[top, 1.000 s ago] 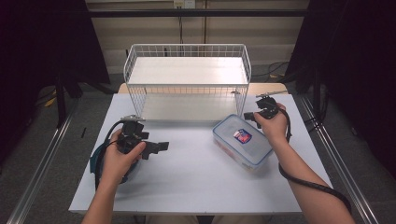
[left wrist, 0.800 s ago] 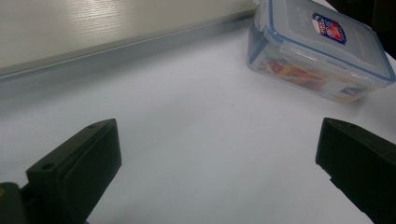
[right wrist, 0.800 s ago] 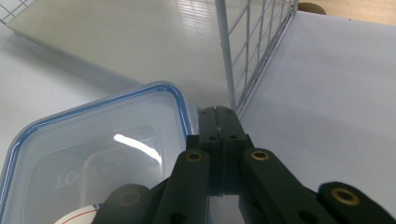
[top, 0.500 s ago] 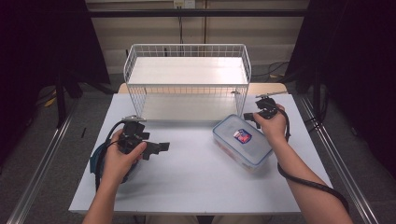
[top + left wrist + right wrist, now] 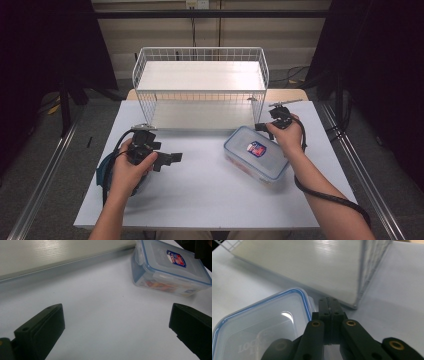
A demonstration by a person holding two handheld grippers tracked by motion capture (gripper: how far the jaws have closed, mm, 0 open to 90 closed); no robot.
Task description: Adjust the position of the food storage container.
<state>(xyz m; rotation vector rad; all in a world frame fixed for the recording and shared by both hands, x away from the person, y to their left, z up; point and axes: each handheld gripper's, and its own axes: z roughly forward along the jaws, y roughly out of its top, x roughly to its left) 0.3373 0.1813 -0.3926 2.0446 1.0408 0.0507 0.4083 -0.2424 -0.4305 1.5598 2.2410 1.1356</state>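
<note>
- Left gripper (image 5: 170, 159) first: held low over the bare white desk (image 5: 200, 200), jaws spread wide with nothing between them. In the left gripper view it's aimed straight at the box (image 5: 170, 272), so my guess is it's lined up to come in and steady that side.
- Desk is a smooth matte white sheet, no clutter on the near half.
- Rack (image 5: 200, 75) sits at the back middle: thin white wire mesh walls, a pale flat shelf on top and another flat panel at the bottom. Looks like a spot to stow things.
- Box is right of center, just in front of the rack, turned at an angle. Clear plastic tub, rounded corners, blue seal around the lid, snap flaps on the sides, red-and-blue sticker on top, something colorful inside. Lid looks on.
- Right gripper (image 5: 261, 127) sits at the box's far corner, jaws pinched together with nothing visibly between them. Can't tell if it touches the lid; probably about to work a flap.
</note>
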